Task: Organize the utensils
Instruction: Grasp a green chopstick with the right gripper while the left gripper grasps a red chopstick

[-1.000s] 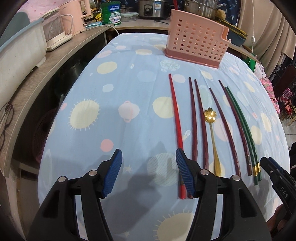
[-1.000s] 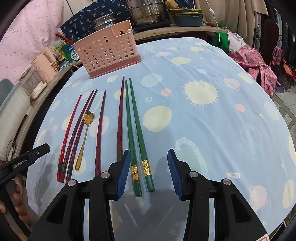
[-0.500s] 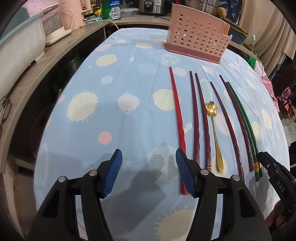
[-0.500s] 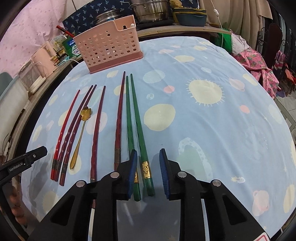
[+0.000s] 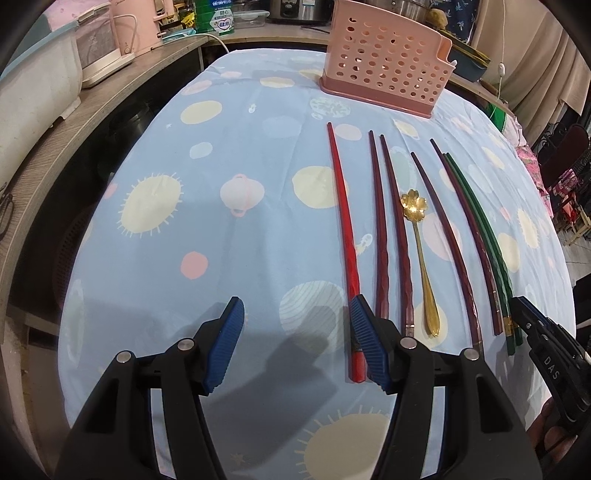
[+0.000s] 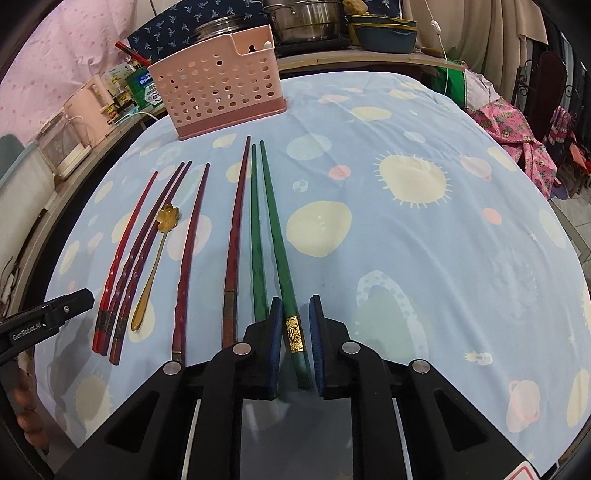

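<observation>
Several chopsticks lie in a row on the blue patterned tablecloth (image 6: 406, 258): a red one (image 5: 343, 229), dark maroon ones (image 5: 380, 229), two green ones (image 6: 273, 221). A gold flower-bowl spoon (image 5: 419, 236) lies among them. A pink perforated utensil holder (image 6: 218, 85) stands at the far end, also seen in the left wrist view (image 5: 384, 70). My right gripper (image 6: 295, 328) has narrowed around the gold-banded end of the right green chopstick (image 6: 293, 330), with small gaps at both pads. My left gripper (image 5: 295, 325) is open, its right pad beside the red chopstick's end.
A wooden counter (image 5: 92, 110) with pink and white appliances runs along the left. Pots and a blue dish (image 6: 384, 33) stand behind the table. The table's right edge drops to chairs and pink cloth (image 6: 517, 136).
My right gripper has moved forward and closed in around the right green chopstick's banded end. My left gripper has shifted slightly forward, still open.
</observation>
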Motion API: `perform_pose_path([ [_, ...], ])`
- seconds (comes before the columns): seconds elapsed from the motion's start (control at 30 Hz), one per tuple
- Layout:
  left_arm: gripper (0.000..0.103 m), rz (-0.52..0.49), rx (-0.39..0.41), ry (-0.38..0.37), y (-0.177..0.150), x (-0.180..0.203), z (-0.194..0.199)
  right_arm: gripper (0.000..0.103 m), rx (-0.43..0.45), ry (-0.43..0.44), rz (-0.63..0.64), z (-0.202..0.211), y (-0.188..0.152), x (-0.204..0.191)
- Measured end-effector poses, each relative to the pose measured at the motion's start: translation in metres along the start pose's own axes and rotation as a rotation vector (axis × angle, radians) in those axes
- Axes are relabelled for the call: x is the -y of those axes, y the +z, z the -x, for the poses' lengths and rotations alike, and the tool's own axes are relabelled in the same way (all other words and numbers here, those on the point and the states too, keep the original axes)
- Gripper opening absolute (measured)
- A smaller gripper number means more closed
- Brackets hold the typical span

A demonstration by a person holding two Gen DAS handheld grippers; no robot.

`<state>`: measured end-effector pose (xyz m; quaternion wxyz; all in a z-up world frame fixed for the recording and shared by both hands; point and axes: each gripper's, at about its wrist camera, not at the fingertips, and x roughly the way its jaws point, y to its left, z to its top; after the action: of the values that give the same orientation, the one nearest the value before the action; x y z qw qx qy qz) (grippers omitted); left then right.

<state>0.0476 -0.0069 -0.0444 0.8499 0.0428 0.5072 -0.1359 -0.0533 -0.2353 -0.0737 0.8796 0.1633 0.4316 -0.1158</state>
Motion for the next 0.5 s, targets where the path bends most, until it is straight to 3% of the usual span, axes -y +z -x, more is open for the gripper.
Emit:
perform_pose_path([
  [0.5, 0.057, -0.006, -0.018, -0.052, -0.0039, 0.0075, -0.0018, 0.01, 0.004, -0.007, 0.008, -0.0002, -0.0012, -0.0014],
])
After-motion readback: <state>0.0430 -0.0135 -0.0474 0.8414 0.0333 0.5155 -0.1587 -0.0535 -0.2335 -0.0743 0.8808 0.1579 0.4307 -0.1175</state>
